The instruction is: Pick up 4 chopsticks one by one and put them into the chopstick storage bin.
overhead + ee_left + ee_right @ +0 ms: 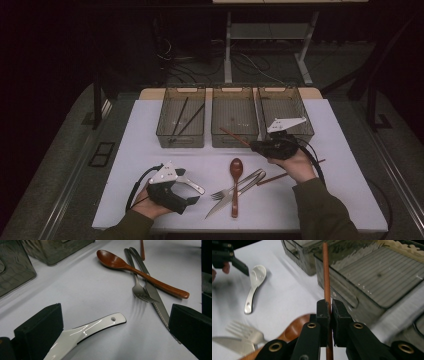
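Chopstick (326, 272) stands clamped between right hand-held gripper (330, 312) pads.

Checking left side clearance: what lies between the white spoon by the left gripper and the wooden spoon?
Bare white table, seen in the high view, between the white spoon and the wooden spoon.

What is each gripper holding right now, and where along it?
The right gripper is shut on a brown chopstick, gripping partway along its shaft. The left gripper is open, holding nothing; the white spoon just lies between its jaws.
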{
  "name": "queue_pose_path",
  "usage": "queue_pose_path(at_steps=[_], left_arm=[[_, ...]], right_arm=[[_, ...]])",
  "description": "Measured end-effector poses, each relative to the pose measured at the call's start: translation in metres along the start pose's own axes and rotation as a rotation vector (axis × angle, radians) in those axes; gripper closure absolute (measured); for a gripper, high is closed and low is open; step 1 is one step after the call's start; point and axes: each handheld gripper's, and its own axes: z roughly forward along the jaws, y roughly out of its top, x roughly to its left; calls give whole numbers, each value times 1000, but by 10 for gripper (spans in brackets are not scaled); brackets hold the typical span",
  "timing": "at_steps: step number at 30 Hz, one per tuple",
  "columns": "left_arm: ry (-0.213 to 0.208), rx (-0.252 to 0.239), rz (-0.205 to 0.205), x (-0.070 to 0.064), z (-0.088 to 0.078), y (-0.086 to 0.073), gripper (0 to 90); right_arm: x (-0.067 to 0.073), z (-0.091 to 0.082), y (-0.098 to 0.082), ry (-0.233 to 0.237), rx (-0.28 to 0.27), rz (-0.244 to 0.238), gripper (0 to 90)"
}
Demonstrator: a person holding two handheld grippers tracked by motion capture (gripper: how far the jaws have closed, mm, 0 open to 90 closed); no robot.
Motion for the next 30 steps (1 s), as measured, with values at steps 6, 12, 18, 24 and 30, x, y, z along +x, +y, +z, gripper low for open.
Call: queue_pose_path(at_steps=[6,12,18,24,30], left_arm=[[4,6,-3,0,0,0,0],[7,-8,-16,-1,1,0,0],[7,-4,-13,-2,2,0,0],[5,-3,-7,-2,2,0,0],[4,3,-2,-2,2,0,0]], right_arm=[[3,15,16,-17,9,8,848],[5,25,32,-33,9,12,848],[7,33,49,-42,10,23,848],[9,43,61,-53,10,33,848],[10,54,71,-59,15,33,848]])
